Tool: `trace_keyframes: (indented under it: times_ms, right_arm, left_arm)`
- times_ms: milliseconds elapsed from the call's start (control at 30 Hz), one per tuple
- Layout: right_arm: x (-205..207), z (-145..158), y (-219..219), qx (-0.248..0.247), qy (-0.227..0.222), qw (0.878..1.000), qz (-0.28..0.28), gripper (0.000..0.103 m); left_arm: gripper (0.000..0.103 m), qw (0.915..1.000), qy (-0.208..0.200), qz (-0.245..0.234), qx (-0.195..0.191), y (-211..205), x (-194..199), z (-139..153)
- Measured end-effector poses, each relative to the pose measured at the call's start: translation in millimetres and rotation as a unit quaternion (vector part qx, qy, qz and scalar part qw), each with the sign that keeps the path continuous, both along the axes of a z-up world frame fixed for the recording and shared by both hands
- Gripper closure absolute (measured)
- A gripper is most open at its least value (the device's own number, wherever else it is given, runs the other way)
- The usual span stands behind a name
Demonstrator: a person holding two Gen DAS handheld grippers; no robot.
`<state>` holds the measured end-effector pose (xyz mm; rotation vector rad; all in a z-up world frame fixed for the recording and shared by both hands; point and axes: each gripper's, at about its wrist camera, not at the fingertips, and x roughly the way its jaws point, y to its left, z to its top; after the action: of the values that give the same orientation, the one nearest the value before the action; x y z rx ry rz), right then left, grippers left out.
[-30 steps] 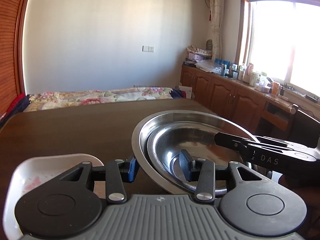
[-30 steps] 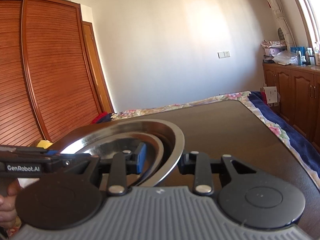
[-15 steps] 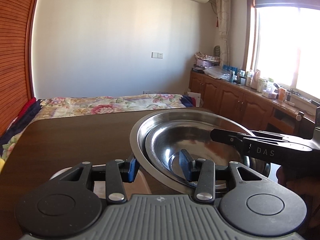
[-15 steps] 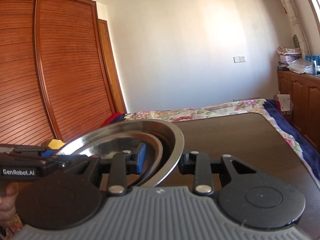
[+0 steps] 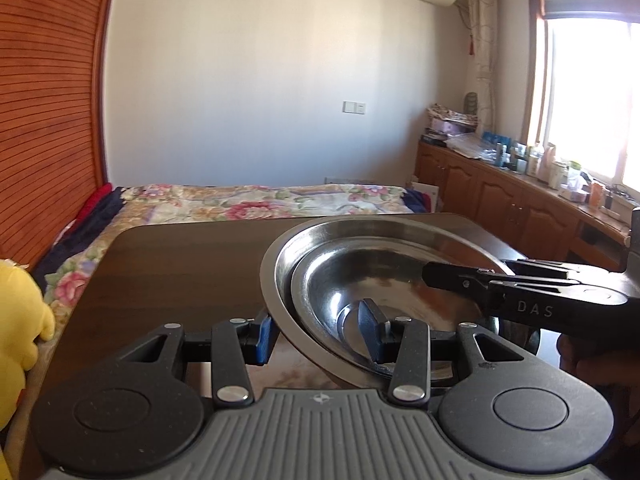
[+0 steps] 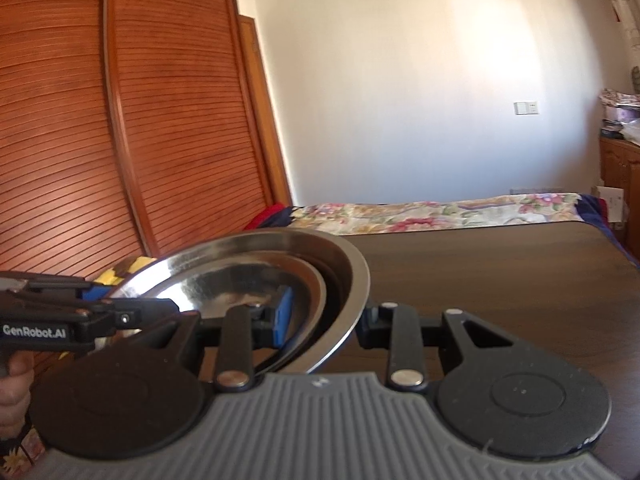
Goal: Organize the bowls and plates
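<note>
A stack of nested steel bowls (image 5: 384, 272) is held tilted in the air above the dark wooden table (image 5: 180, 272). My left gripper (image 5: 316, 336) is shut on the bowls' near-left rim, one finger outside, one inside. My right gripper (image 6: 324, 320) is shut on the opposite rim of the same bowls (image 6: 248, 272). The right gripper also shows in the left wrist view (image 5: 520, 292), and the left gripper in the right wrist view (image 6: 80, 320). The white plate seen earlier is out of view.
A bed with a floral cover (image 5: 256, 200) lies beyond the table. A wooden wardrobe (image 6: 120, 120) stands at the left. Low cabinets with bottles (image 5: 520, 184) run under the window. A yellow plush toy (image 5: 20, 320) sits at the table's left edge.
Both grippers have risen with the steel bowls, lifting them off the table. The white plate under the left gripper has dropped out of view.
</note>
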<state>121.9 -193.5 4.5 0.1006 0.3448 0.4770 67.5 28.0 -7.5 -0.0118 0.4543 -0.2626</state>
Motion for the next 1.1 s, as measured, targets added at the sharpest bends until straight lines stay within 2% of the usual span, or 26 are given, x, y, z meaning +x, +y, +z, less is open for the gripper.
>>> trace_keyframes:
  times_ms: [400,1100]
  right_arm:
    - [-1,-5,30,-0.007,0.014,0.999,0.042,0.069]
    - [-3,-14,42,-0.017,0.026,0.998,0.047,0.069]
  left_arm:
    - [0.058,0.9991,0.015,0.04,0.001,26,-9,-7]
    - [0.058,0.9984,0.032,0.046,0.008,29,-11,-17]
